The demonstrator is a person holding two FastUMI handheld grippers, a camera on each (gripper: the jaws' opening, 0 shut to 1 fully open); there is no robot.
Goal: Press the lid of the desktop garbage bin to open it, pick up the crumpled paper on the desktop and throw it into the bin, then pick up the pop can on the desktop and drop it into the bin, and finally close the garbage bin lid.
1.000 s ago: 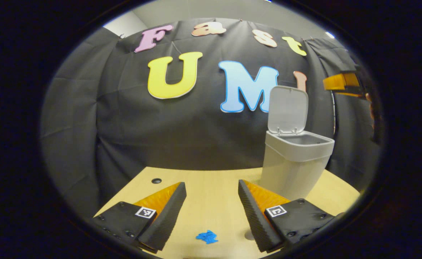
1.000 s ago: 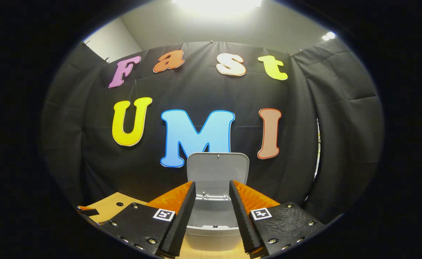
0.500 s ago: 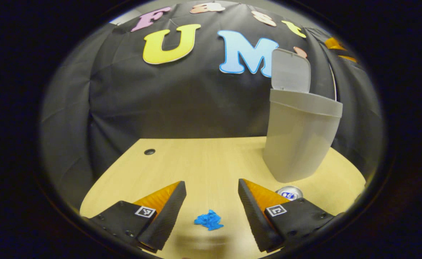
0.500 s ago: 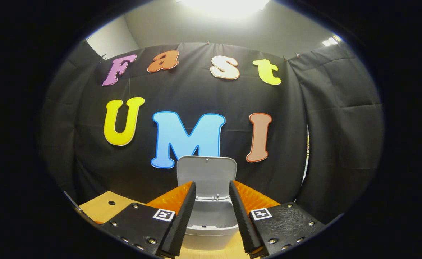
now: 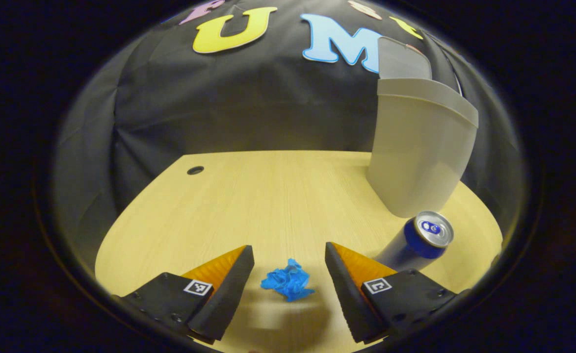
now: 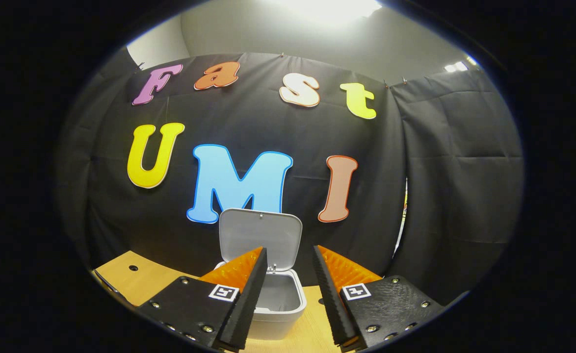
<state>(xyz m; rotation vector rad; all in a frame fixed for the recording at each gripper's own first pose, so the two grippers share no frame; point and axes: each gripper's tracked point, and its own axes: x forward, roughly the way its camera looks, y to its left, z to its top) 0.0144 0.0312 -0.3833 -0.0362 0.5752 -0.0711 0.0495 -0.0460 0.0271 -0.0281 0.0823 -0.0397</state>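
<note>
In the left gripper view, a blue crumpled paper (image 5: 286,282) lies on the wooden desktop (image 5: 268,196), just ahead of my open left gripper (image 5: 288,279) and between the lines of its fingers, touching neither. A blue pop can (image 5: 418,240) stands upright to the right, in front of the grey bin (image 5: 418,157), whose lid (image 5: 403,61) is raised. In the right gripper view, the same bin (image 6: 278,301) stands with its lid (image 6: 260,235) up, beyond my right gripper (image 6: 288,294), which is open, high above the desk and holds nothing.
A small round cable hole (image 5: 195,170) sits at the desk's far left. The black cloth wall closes off the back and both sides. The desk's far left corner (image 6: 131,277) appears in the right gripper view.
My left gripper has dropped towards the desk and tilted down, bringing the blue paper closer between its fingers and the can into sight. My right gripper has drawn back and up from the bin.
</note>
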